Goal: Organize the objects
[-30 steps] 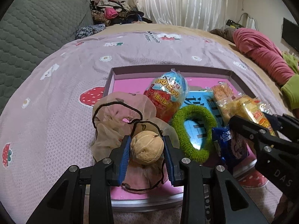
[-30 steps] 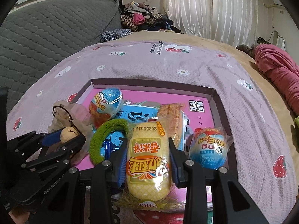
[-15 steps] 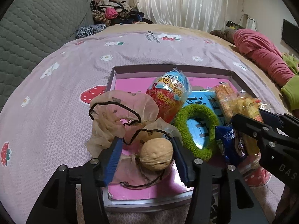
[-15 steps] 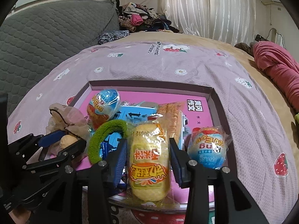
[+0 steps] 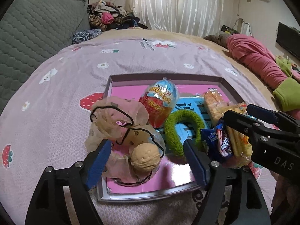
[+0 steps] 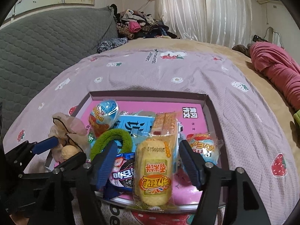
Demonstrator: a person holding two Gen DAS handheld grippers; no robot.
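Two items sit freed between widening jaws: tan wrinkled walnut (image 5: 145, 160) on sheer beige drawstring pouch (image 5: 120, 127), inside left gripper (image 5: 148, 161), pads clear of it; yellow wrapped rice cake (image 6: 152, 174) inside right gripper (image 6: 148, 166), jaws opening, pads apart from wrapper. Both lie at 6 o'clock edge of shallow pink-floored cardboard tray (image 6: 211, 108). Fuzzy green ring (image 5: 182, 129) at walnut's 2 o'clock; blue cookie packet (image 6: 123, 174) at cake's 9 o'clock.

Green hair tie (image 5: 182, 129), pink-floored tray (image 5: 174, 178), strawberry-print lilac bedspread (image 5: 61, 101).
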